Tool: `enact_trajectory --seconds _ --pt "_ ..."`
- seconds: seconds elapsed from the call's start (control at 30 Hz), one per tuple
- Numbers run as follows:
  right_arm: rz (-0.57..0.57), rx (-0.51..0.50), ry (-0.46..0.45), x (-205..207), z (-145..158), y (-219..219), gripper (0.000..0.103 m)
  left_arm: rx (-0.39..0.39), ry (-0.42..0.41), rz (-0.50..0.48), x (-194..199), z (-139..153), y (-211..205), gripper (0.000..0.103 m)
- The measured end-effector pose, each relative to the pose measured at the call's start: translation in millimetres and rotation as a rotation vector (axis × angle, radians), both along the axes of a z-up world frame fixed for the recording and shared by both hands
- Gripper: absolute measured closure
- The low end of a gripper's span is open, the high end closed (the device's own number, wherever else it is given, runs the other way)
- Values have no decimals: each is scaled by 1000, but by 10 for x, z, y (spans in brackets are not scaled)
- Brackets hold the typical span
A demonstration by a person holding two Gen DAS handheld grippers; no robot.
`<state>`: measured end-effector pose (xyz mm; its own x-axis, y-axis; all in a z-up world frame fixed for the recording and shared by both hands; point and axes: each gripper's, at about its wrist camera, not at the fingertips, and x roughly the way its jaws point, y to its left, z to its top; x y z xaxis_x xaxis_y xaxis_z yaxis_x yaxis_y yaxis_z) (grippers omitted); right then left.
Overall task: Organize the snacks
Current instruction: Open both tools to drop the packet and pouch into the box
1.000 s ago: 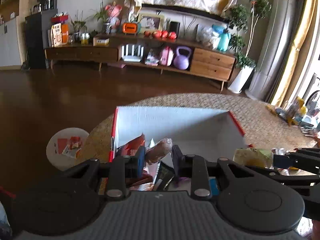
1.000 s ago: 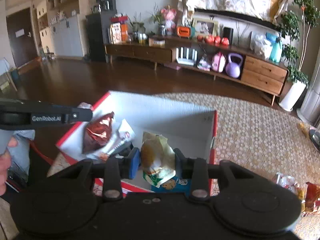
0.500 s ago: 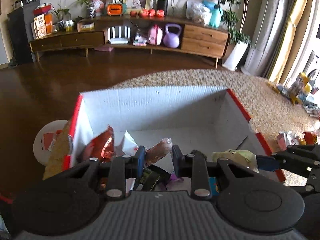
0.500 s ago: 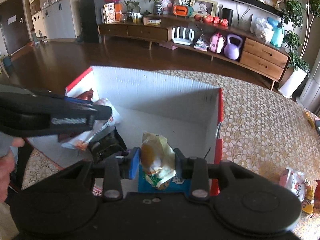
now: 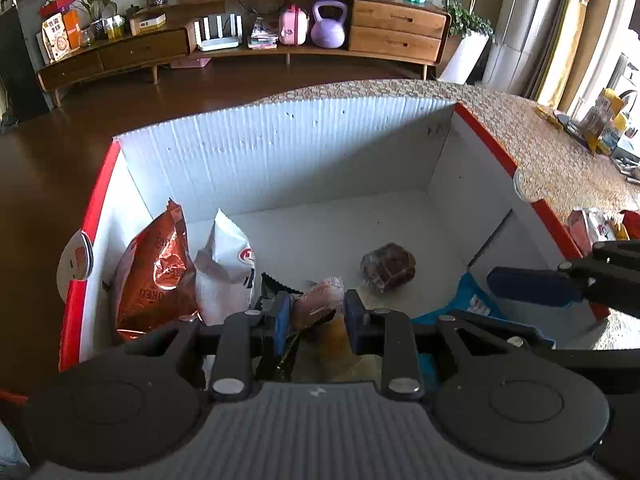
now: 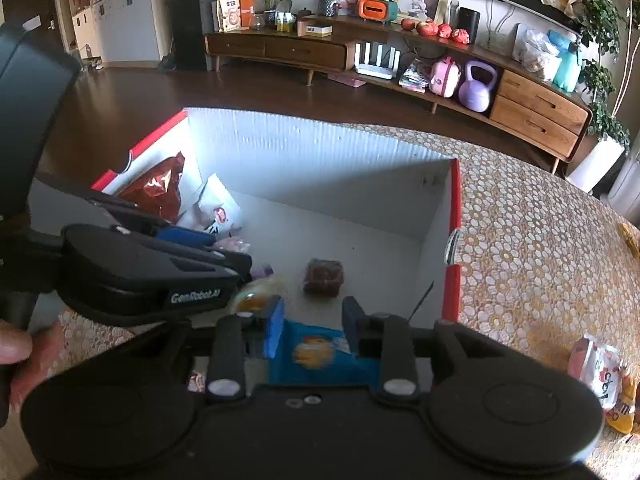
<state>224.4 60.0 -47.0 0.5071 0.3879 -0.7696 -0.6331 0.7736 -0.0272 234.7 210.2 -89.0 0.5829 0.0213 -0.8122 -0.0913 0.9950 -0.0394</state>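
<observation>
While left gripper [image 5: 313, 312] clamps the pinkish-brown wrapped snack [image 5: 320, 300] low inside the white corrugated box w/ red rim [image 5: 280, 148], best to ease it onto bare floor, then let go. Right gripper [image 6: 312, 324]: jaws slightly apart over the blue packet [image 6: 320, 356], grip unclear. Inside: 1 red foil bag [image 5: 156, 272], 1 white bag [image 5: 224, 268], 1 dark-brown wrapped cake [image 5: 388, 266].
</observation>
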Motion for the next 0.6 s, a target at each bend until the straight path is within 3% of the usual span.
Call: enact_trajectory --seconds 0.13,0.2,0.27,0.5,0.6 --pt "1 9 9 -12 4 -31 66 9 2 3 -27 3 -12 69" --pt "3 10 8 -13 17 -50 63 4 -13 8 -60 29 -13 41" --pt "2 8 1 -32 31 -64 61 8 -38 14 -111 66 1 32" --pt "-3 37 -20 -129 128 -152 41 -14 -59 29 -237 173 45 30" --pt "-4 47 -31 -177 192 -173 37 -10 -68 39 -292 225 53 30"
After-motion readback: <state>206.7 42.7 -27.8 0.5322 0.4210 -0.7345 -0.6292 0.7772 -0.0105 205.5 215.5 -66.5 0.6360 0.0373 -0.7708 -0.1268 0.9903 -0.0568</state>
